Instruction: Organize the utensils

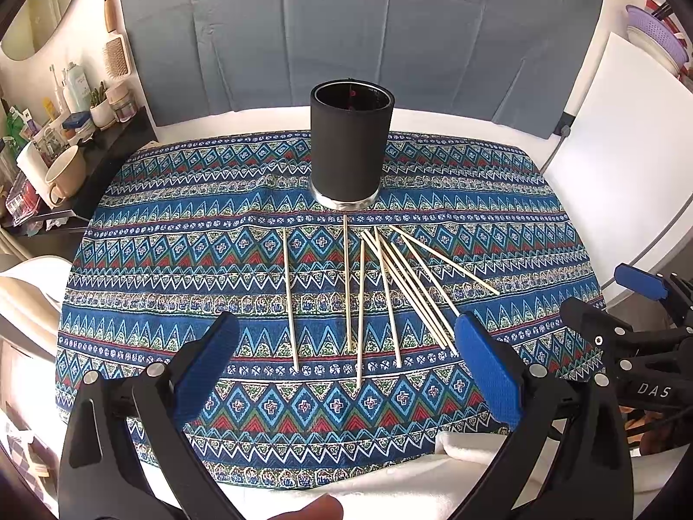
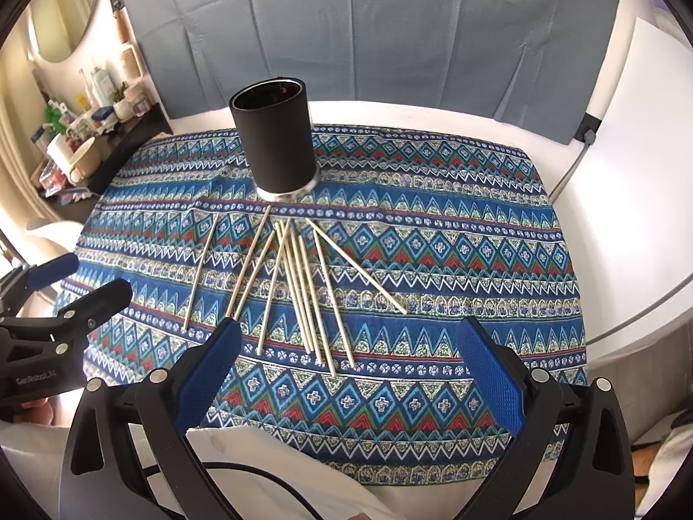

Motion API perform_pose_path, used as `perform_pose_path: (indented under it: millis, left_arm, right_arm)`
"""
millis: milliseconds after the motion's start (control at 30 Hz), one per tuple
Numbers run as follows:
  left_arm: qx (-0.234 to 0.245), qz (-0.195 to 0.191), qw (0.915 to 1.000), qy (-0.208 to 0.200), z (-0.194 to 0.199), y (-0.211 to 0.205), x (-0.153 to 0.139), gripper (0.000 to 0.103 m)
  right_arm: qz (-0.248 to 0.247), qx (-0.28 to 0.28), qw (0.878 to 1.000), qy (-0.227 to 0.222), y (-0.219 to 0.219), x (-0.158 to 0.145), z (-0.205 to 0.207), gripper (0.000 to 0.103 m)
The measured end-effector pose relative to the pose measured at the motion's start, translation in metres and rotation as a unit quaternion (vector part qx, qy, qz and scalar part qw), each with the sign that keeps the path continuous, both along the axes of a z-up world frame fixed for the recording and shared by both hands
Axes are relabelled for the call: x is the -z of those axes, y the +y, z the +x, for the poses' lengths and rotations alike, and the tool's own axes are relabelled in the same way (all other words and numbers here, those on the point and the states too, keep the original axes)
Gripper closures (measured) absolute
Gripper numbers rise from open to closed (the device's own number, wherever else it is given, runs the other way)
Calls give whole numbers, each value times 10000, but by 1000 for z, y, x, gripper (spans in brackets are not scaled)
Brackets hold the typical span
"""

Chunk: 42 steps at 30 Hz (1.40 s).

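Observation:
Several pale wooden chopsticks (image 1: 392,290) lie fanned out on a blue patterned cloth (image 1: 173,260), just in front of an upright black cylindrical holder (image 1: 351,151). They also show in the right wrist view (image 2: 299,290), below the holder (image 2: 277,138). My left gripper (image 1: 346,325) is open and empty, hovering over the near ends of the sticks. My right gripper (image 2: 348,329) is open and empty, over the near ends too. Each gripper shows at the edge of the other's view, the right one (image 1: 606,299) and the left one (image 2: 82,281).
A side shelf (image 1: 108,138) at the left holds a mug (image 1: 65,173), bottles and jars. A white board (image 1: 628,173) stands at the right. A grey cloth backdrop (image 1: 346,21) hangs behind the table. White fabric (image 1: 467,450) lies at the near edge.

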<state>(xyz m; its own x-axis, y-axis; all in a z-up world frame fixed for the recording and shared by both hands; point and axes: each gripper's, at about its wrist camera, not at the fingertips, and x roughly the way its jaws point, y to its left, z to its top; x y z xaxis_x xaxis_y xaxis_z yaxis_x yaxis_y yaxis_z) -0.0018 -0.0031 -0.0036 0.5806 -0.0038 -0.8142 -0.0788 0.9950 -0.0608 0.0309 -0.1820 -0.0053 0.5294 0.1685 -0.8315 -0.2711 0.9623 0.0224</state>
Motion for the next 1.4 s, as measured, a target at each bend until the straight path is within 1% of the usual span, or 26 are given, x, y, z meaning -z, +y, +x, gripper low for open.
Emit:
perform_pose_path:
  millis: [500, 700, 1400]
  left_arm:
    - [-25, -40, 10000, 7, 1, 1, -1, 6]
    - [-49, 37, 10000, -16, -1, 1, -1, 6]
    - [-44, -28, 10000, 48, 1, 2, 1, 6]
  right_arm:
    - [-51, -64, 10000, 8, 3, -1, 3, 8]
    - [-43, -76, 10000, 11, 3, -2, 3, 8]
    - [-72, -83, 9999, 61, 4, 1, 4, 8]
